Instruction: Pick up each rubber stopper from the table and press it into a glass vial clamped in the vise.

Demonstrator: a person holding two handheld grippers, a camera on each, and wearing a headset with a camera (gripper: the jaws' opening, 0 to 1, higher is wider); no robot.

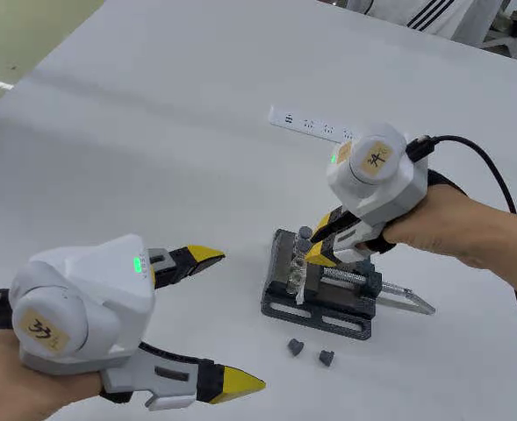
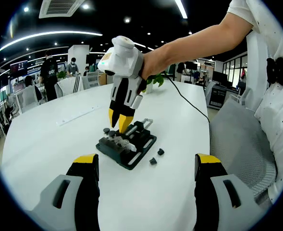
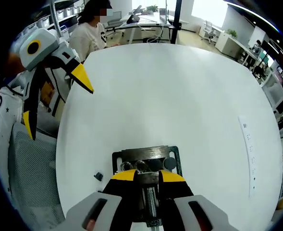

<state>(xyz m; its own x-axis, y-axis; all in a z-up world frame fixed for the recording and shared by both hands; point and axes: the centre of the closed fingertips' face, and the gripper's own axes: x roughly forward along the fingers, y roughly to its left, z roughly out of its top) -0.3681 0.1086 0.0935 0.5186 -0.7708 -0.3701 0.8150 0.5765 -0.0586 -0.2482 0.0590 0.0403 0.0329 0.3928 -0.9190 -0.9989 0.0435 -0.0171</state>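
A black vise (image 1: 286, 307) (image 3: 118, 158) (image 2: 131, 158) clamps a row of glass vials (image 3: 134, 166). Two of them carry dark stoppers (image 3: 162, 164) and two have bare mouths. My right gripper (image 1: 322, 239) (image 3: 148, 176) (image 2: 118, 120) hovers just above the vise, its jaws a narrow gap apart with nothing between them. Two loose grey rubber stoppers (image 1: 295, 347) (image 1: 326, 357) (image 2: 156, 156) lie on the table in front of the vise. My left gripper (image 1: 227, 317) (image 2: 146, 161) (image 3: 59, 94) stands wide open and empty, well to the left of the vise.
The vise rests on a white table (image 1: 153, 132). Behind it lies a white power strip (image 1: 311, 125), and a black cable (image 1: 495, 189) runs from the right gripper. A grey chair (image 2: 242, 149) stands by the table edge, with people and desks further off.
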